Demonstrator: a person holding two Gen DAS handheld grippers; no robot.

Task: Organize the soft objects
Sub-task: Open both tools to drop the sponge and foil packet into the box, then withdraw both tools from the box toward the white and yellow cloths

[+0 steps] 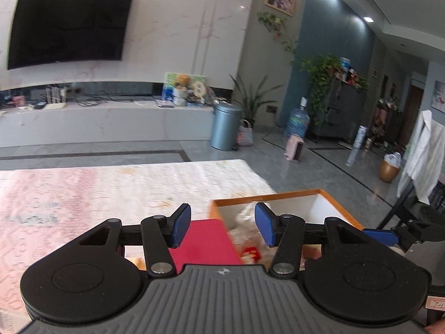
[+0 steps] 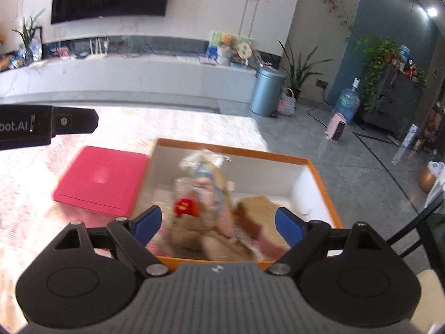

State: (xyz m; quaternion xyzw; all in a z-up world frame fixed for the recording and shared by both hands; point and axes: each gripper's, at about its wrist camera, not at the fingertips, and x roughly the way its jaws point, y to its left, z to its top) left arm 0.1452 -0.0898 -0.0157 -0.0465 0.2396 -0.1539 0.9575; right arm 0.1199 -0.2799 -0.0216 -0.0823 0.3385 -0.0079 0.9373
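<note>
Legible writing: white letters "bot.AI" on the black body of the left gripper (image 2: 41,128), which enters the right wrist view from 9 o'clock. A small emblem sits on each grey gripper housing; too small to read. A red-outlined label at the lower right edge of the left wrist view is illegible.

Task items: a heap of soft objects (image 2: 211,217) lies inside the orange-rimmed box (image 2: 317,172) with white inner walls. Motion blur is heavy. Discernible are a crinkled clear plastic wrap (image 2: 203,158) toward 12 o'clock of the heap, a red patch (image 2: 185,207) at its 9 o'clock, and a tan pad (image 2: 256,208) at 3 o'clock. A pink lid (image 2: 103,181) lies flat on the patterned table cover (image 2: 33,183), just beside the box's left wall.

Right gripper (image 2: 217,224): jaws spread wide, nothing between the blue pads (image 2: 147,224). The heap sits directly ahead, at 12 o'clock, seen through the gap; contact cannot be judged.

Left gripper in its own view (image 1: 222,228): jaws parted, empty. The pink lid (image 1: 205,242) lies under the gap, the box (image 1: 267,197) and soft objects (image 1: 247,236) at 1 o'clock. The right gripper's blue pad (image 1: 379,236) shows at 3 o'clock.
</note>
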